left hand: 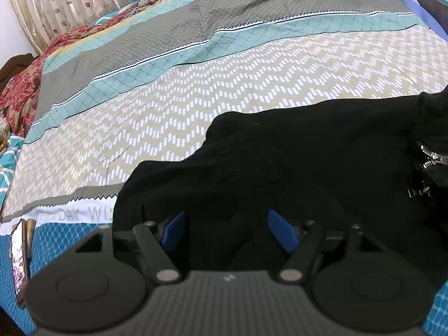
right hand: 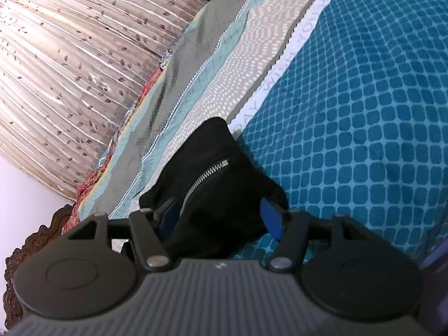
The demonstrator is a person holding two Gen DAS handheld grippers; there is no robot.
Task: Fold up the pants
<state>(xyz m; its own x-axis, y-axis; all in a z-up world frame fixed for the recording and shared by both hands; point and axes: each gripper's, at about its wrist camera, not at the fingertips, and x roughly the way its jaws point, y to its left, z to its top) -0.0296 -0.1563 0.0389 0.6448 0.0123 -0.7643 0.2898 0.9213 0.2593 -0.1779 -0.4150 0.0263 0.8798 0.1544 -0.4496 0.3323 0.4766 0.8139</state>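
Left tool (left hand: 226, 224): blue pads (left hand: 282, 231) set wide apart, black pants (left hand: 294, 162) bunched in the gap and draped over the fingers. Whether the pads actually pinch the cloth, cannot tell.

Right tool (right hand: 221, 215): pads likewise spread, with a fold of the pants (right hand: 207, 168) lying between them; grip cannot be told either. A metal zipper (right hand: 205, 175) runs diagonally across that fold.

Pants lie on the bed (left hand: 196, 106), near edge, right of centre in the left view, over the beige chevron band of the bedspread (left hand: 252, 84).

Farther out: teal check cover (right hand: 364, 112), red floral quilt (left hand: 19, 92) far left, leaf-print curtain (right hand: 70, 56) behind. A phone (left hand: 19, 263) rests at the near-left edge.
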